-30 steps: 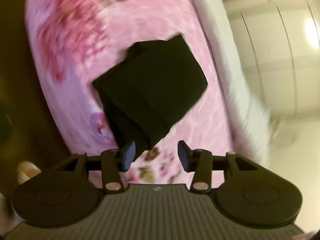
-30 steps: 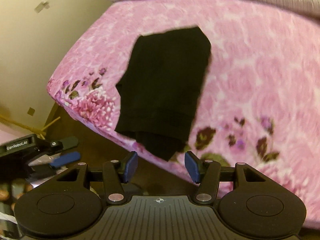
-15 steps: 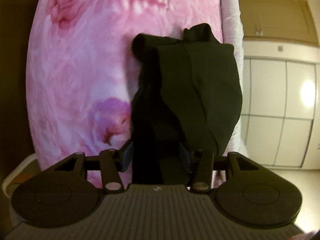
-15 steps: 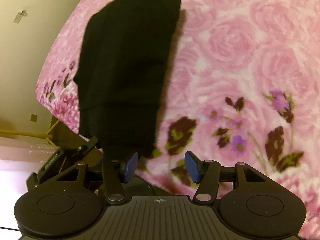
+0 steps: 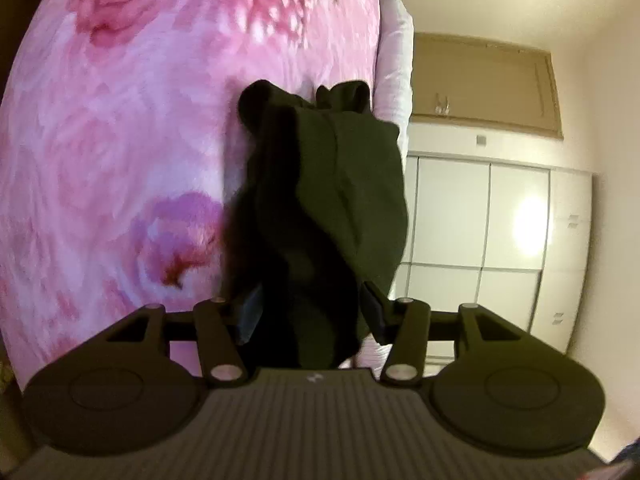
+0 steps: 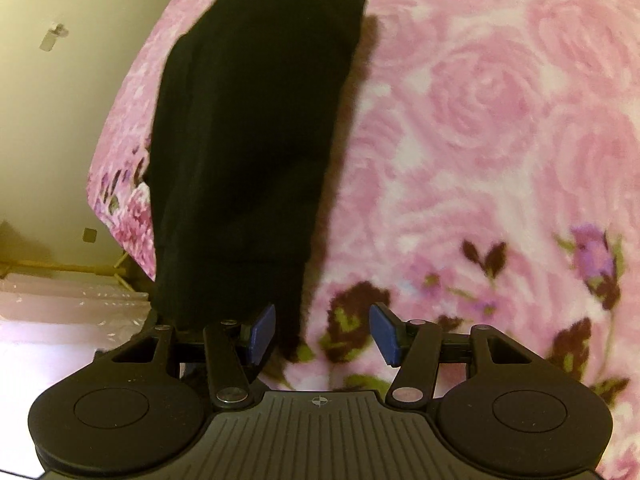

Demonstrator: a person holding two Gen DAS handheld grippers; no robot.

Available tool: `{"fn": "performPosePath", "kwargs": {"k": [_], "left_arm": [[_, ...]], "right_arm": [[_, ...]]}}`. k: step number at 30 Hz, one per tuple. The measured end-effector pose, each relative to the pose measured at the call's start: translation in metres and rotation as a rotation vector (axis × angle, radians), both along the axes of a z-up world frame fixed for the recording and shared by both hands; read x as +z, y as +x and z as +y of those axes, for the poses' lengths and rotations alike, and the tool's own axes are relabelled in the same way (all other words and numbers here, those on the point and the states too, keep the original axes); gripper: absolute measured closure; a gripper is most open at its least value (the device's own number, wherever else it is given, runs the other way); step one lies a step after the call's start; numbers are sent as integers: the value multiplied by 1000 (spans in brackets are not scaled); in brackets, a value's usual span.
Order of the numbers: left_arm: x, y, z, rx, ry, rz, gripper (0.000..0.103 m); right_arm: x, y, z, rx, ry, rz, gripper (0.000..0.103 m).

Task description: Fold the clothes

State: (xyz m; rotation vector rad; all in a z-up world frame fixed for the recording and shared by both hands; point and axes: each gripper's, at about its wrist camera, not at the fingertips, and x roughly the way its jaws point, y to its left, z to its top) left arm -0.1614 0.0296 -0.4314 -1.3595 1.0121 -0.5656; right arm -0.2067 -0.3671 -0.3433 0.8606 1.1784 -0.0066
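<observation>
A folded black garment [image 5: 328, 184] lies on the pink floral bedspread [image 5: 120, 140]. Its near end bulges up between the fingers of my left gripper [image 5: 312, 312], whose jaws are opening; the pads stand at the cloth's sides without clearly squeezing it. In the right wrist view the same garment [image 6: 256, 128] stretches away near the bed's left edge. My right gripper [image 6: 324, 334] hovers low over the bedspread [image 6: 480, 120], its jaws opening. The garment's near corner lies beside the left blue pad [image 6: 262, 334], and mostly bedspread shows between the pads.
White wardrobe doors [image 5: 480, 220] with a bright light reflection stand beyond the bed. A pale pillow or rolled blanket [image 5: 394, 60] lies along the bed's far side. A beige wall [image 6: 60, 120] and a pale pink surface [image 6: 60, 292] sit past the bed's left edge.
Both grippers have come down close to the garment. The left one now has the garment's end between its fingers, and the right one sits by its near corner. Both jaws look slightly wider.
</observation>
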Motion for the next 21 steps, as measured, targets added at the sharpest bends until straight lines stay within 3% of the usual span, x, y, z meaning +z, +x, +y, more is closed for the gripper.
{"fn": "performPosePath", "kwargs": {"k": [2, 6, 10, 14, 21], "left_arm": [[-1, 0, 1, 19, -9, 12, 53], [-2, 11, 4, 50, 68, 13, 53], [2, 25, 16, 88, 138, -6, 52], [1, 42, 19, 71, 174, -17, 52], [9, 63, 10, 38, 199, -23, 53]], "right_arm": [[-3, 0, 0, -6, 11, 8, 32], [-3, 5, 0, -11, 53, -28, 32], [-11, 7, -7, -89, 228, -103, 32], [-34, 8, -11, -188, 369, -115, 32], [-59, 20, 8, -193, 390, -130, 32]]}}
